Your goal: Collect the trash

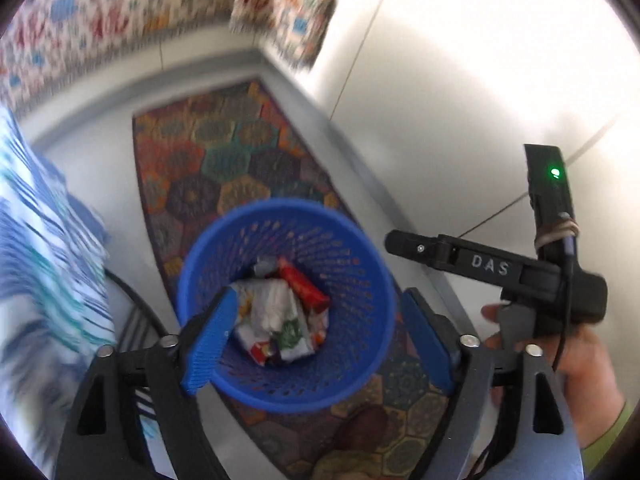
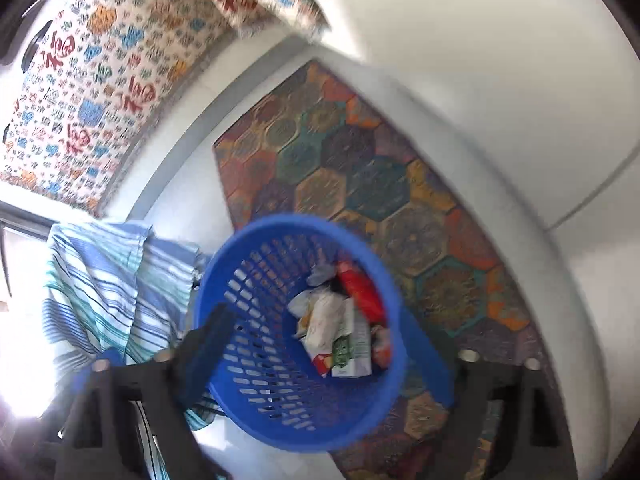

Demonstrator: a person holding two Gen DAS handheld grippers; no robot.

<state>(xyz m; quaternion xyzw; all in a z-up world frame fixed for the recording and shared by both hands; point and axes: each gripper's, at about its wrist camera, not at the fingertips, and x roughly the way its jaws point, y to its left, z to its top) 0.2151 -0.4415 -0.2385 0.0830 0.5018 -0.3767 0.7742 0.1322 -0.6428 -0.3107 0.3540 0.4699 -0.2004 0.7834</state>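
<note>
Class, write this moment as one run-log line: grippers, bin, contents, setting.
left gripper: open, empty | right gripper: open, empty | blue basket: on patterned rug | contents: crumpled wrappers, red packet

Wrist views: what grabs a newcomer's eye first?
The blue perforated basket dead centre, standing on the hexagon-patterned rug, with crumpled wrappers and a red packet at its bottom. Both tools hang open above it, nothing between their pads: left tool, right tool.
</note>
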